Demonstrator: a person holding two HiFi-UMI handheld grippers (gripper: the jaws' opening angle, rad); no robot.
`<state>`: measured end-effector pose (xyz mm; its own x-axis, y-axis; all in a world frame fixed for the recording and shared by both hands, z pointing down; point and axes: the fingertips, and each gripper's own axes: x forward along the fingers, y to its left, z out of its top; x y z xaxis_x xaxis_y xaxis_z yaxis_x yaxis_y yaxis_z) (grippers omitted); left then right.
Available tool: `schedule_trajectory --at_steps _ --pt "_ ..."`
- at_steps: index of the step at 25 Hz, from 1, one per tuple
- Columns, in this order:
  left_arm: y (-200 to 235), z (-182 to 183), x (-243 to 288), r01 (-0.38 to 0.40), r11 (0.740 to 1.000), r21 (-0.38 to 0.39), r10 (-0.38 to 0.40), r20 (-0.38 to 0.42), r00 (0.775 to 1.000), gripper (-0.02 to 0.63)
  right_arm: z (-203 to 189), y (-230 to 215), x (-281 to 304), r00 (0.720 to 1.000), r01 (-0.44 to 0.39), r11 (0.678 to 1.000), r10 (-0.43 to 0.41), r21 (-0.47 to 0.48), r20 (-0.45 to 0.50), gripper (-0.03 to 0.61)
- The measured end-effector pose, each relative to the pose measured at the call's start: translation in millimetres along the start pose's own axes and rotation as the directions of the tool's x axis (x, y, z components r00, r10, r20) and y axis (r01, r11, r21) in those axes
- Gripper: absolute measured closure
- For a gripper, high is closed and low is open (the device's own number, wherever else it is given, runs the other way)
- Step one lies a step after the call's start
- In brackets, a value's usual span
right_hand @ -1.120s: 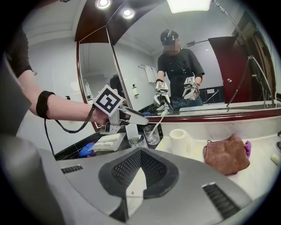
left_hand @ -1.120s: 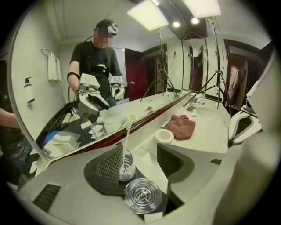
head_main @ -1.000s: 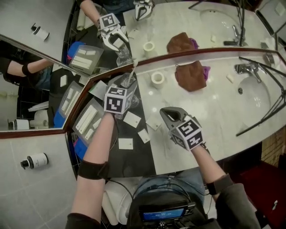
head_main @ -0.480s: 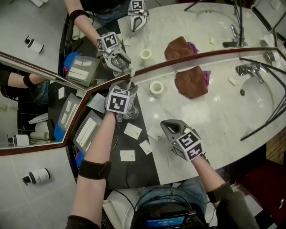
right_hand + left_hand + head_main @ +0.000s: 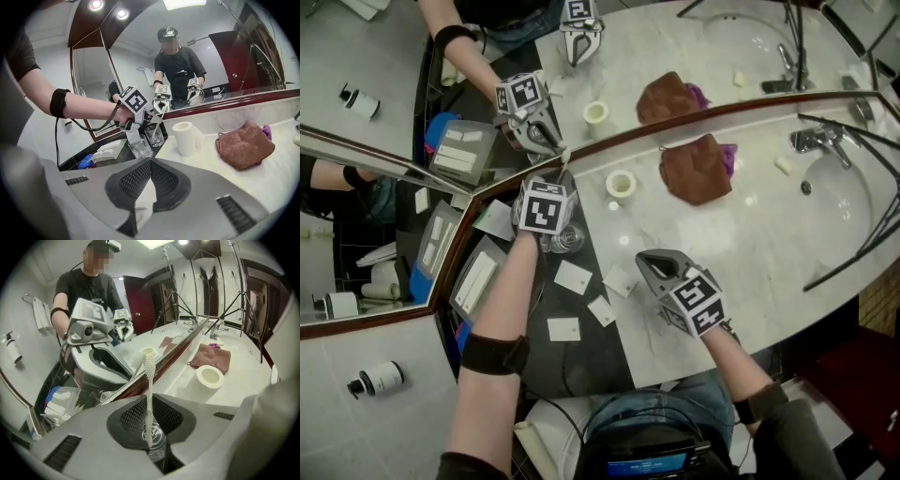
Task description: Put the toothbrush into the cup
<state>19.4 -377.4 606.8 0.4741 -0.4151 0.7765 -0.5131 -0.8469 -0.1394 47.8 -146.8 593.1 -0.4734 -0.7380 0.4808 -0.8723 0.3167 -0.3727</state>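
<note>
A white toothbrush (image 5: 149,394) stands upright between the jaws of my left gripper (image 5: 150,427), bristles up toward the mirror. Those jaws have just been closing, and they now press on its handle. Straight below the handle is a clear glass cup (image 5: 157,448); I cannot tell whether the handle's end is inside it. In the head view the left gripper (image 5: 555,178) is at the mirror corner with the cup (image 5: 565,240) beside its cube. My right gripper (image 5: 645,260) hovers shut and empty over the marble counter, nearer the front edge.
A white roll (image 5: 621,185) and a brown cloth (image 5: 694,169) lie on the counter (image 5: 750,244) by the mirror. A sink with a tap (image 5: 814,141) is at the right. White cards (image 5: 574,277) and a clear tray (image 5: 476,279) sit on the dark shelf at the left.
My left gripper has edged toward the mirror corner and sunk slightly, so more of the glass cup shows beside its cube. The right gripper has lowered a little.
</note>
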Motion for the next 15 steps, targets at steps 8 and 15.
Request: schedule_trajectory --at_steps 8,15 --pt "-1.4 2.5 -4.2 -0.002 1.0 -0.028 0.003 0.021 1.0 0.577 -4.1 -2.8 -3.5 1.0 -0.001 1.0 0.001 0.013 -0.004 0.572" --pt "5.8 12.2 -29.5 -0.059 0.997 -0.051 0.063 0.088 0.994 0.578 1.7 5.0 -11.3 1.0 -0.014 1.0 0.014 0.003 -0.006 0.572"
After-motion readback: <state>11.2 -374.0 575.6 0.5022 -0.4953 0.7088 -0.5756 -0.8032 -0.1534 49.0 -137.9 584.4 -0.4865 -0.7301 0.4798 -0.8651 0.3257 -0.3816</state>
